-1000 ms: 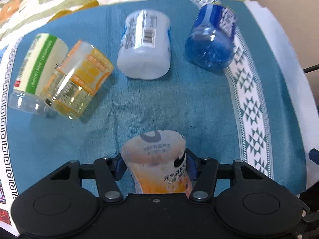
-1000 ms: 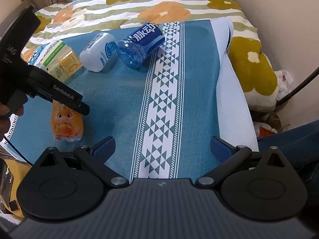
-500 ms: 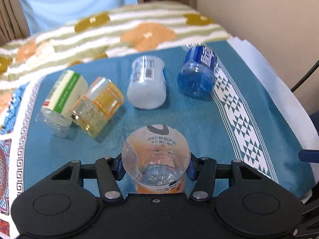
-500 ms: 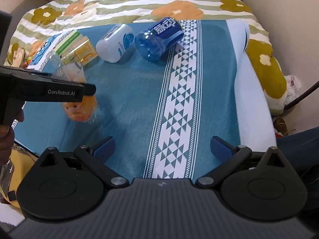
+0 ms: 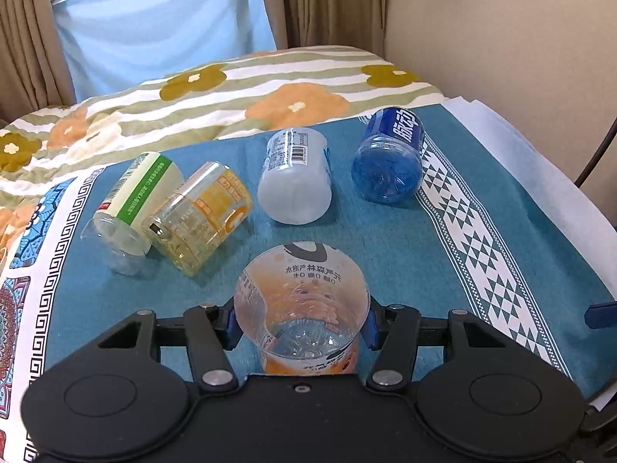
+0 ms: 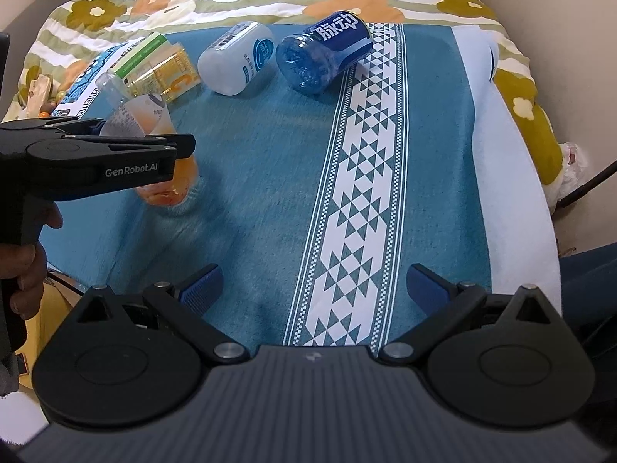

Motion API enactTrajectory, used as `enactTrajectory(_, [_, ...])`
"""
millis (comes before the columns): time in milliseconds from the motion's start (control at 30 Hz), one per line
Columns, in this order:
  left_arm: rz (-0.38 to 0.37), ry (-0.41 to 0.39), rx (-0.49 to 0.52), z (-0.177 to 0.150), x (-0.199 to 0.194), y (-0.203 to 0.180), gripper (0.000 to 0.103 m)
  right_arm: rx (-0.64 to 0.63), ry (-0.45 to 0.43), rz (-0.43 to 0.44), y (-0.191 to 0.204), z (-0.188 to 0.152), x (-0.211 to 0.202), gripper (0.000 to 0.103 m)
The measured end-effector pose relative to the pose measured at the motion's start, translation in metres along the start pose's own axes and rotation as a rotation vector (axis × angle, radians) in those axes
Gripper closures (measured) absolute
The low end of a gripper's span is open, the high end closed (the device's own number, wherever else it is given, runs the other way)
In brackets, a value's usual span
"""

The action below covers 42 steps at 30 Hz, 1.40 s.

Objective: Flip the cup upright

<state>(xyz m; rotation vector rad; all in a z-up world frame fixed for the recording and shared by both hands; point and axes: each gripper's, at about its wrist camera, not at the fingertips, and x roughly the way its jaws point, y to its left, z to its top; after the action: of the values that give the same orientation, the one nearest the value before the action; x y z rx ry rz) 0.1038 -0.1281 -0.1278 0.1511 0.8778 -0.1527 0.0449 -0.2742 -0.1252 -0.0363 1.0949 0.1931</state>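
My left gripper [image 5: 300, 324] is shut on a clear cup with an orange label [image 5: 302, 301]. The cup stands nearly upright with its open mouth up. In the right wrist view the same cup [image 6: 154, 154] is at the left, its base on or just above the teal cloth [image 6: 250, 177], held by the left gripper [image 6: 115, 142]. My right gripper [image 6: 312, 285] is open and empty above the near part of the cloth.
Several other cups lie on their sides at the far end: a green-labelled one [image 5: 135, 200], a yellow one [image 5: 200, 216], a white one [image 5: 295, 177] and a blue one [image 5: 389, 158]. A flowered striped quilt [image 5: 270, 88] lies behind. The bed's edge drops off at the right.
My left gripper has tilted up and turned the orange-labelled cup from lying on its side to mouth-up. The right gripper has moved only slightly.
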Motion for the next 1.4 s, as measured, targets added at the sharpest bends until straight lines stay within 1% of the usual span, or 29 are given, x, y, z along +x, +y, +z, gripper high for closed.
enactTrajectory(300, [0.016,-0.029,0.035,-0.006,-0.001,-0.005,0.04,0.008,0.004,0.004,0.0,-0.003,0.002,0.0])
enactTrajectory(333, [0.017,-0.028,0.035,-0.007,-0.001,-0.005,0.036,0.009,0.005,0.004,0.001,-0.003,0.002,0.0])
enactTrajectory(367, [0.02,-0.026,0.034,-0.007,0.0,-0.005,0.028,0.008,0.004,0.003,0.0,-0.003,0.002,0.0])
enactTrajectory(433, [0.025,-0.034,0.033,-0.007,0.0,-0.004,0.023,0.008,0.004,0.004,0.0,-0.003,0.002,0.0])
enactTrajectory(500, [0.029,-0.041,0.039,-0.007,-0.001,-0.004,0.021,0.01,0.003,0.004,0.0,-0.003,0.002,0.0])
enactTrajectory(567, [0.034,-0.043,0.049,-0.007,-0.002,-0.005,0.015,0.012,0.004,0.004,0.0,-0.003,0.003,0.0])
enactTrajectory(633, [0.036,-0.051,0.056,-0.007,-0.005,-0.005,0.013,0.012,0.003,0.004,0.0,-0.003,0.002,0.0])
enactTrajectory(800, [0.03,-0.069,0.054,-0.001,-0.02,-0.003,0.012,0.005,-0.006,-0.001,0.004,0.0,-0.007,0.0])
enactTrajectory(900, [0.024,-0.08,0.037,0.004,-0.038,0.002,0.012,-0.004,-0.023,-0.01,0.007,0.002,-0.019,0.0])
enactTrajectory(1033, [0.014,-0.1,0.001,0.012,-0.071,0.012,0.012,-0.006,-0.058,-0.022,0.014,0.008,-0.043,0.0])
enactTrajectory(1133, [0.012,-0.12,-0.032,0.017,-0.101,0.023,0.008,0.01,-0.089,-0.024,0.019,0.014,-0.062,0.0])
enactTrajectory(1200, [0.014,-0.131,-0.047,0.019,-0.118,0.03,0.008,0.025,-0.111,-0.026,0.023,0.019,-0.076,0.0])
enactTrajectory(1367, [0.044,-0.154,-0.08,0.019,-0.155,0.05,0.008,0.064,-0.174,-0.066,0.033,0.025,-0.104,0.0])
enactTrajectory(1400, [0.054,-0.16,-0.083,0.018,-0.161,0.053,0.006,0.068,-0.191,-0.08,0.036,0.026,-0.109,0.0])
